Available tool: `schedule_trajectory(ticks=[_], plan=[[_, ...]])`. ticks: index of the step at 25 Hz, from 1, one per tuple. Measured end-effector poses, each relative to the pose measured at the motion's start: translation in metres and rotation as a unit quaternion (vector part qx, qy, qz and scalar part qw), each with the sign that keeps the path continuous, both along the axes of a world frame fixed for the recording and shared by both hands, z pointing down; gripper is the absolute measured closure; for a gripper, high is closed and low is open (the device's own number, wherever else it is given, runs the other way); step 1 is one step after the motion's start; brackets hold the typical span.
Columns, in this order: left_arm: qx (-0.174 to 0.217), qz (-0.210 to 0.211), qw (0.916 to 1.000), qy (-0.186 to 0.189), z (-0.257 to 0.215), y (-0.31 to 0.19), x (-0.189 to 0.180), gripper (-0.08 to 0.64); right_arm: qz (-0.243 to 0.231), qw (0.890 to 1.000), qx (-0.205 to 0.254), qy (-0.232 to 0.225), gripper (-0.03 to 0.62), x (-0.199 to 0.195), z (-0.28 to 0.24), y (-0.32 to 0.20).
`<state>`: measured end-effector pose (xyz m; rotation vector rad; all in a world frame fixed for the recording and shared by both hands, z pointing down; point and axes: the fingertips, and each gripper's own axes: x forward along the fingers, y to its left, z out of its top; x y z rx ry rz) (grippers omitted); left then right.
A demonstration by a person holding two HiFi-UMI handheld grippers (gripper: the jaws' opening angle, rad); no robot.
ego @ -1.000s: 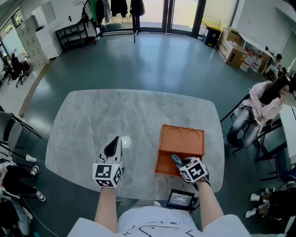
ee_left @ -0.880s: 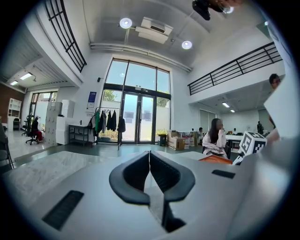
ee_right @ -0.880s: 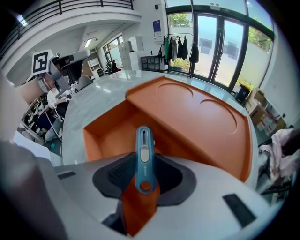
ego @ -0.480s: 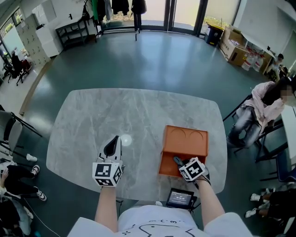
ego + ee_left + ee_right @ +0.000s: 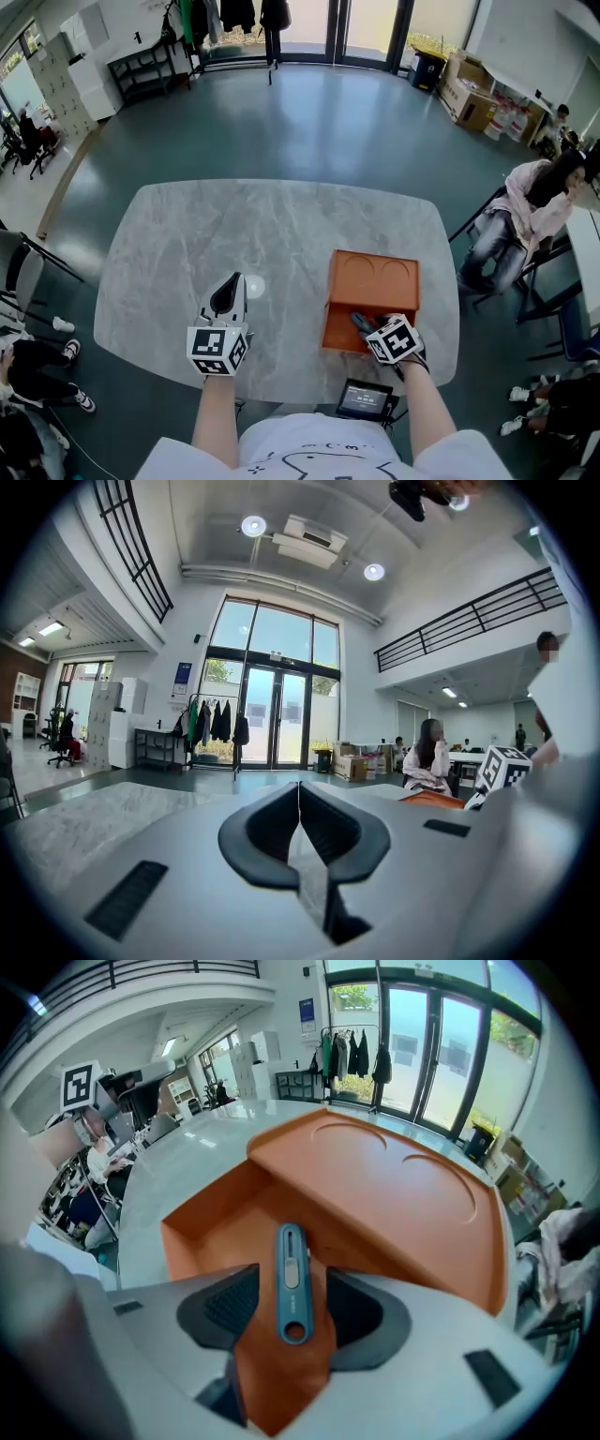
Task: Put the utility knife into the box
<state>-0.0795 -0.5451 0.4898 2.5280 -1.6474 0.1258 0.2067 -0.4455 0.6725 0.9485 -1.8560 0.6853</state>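
We see a grey marble surface (image 5: 234,225) and on it, near its right front edge, an orange box (image 5: 375,277) whose near part is open. Our left tool (image 5: 228,292) rests on the surface well apart from the box, with its jaws closed together on nothing. Our right tool (image 5: 292,1309) is at the open part of the box, and its jaws are opening. The blue utility knife (image 5: 292,1274) lies inside the box between these jaws, and the pads do not touch it.
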Motion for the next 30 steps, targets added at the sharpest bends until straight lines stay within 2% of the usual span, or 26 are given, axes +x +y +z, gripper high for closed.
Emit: schedule_trajectory(ticks=[6, 12, 16, 20, 23, 30], plan=[[0.017, 0.019, 0.9997, -0.002, -0.011, 0.020, 0.009, 0.545, 0.022, 0.998, 0.059, -0.017, 0.377, 0.006, -0.033, -0.002], [0.011, 0.035, 0.9993, 0.005, -0.022, 0.046, 0.017, 0.545, 0.038, 0.992, 0.112, -0.034, 0.381, 0.008, -0.070, 0.006], [0.020, 0.041, 0.9989, 0.010, -0.036, 0.066, 0.021, 0.545, 0.049, 0.986, 0.152, -0.044, 0.464, 0.009, -0.097, 0.016], [0.044, 0.028, 0.9986, -0.012, -0.046, 0.092, 0.021, 0.545, 0.053, 0.978, 0.194, -0.060, 0.517, 0.010, -0.121, 0.033], [0.058, 0.026, 0.9979, -0.011, -0.053, 0.115, 0.024, 0.545, 0.057, 0.969, 0.230, -0.071, 0.554, 0.009, -0.140, 0.048], [0.088, 0.020, 0.9959, -0.006, -0.075, 0.165, 0.023, 0.545, 0.077, 0.942, 0.313, -0.093, 0.581, 0.010, -0.180, 0.090]])
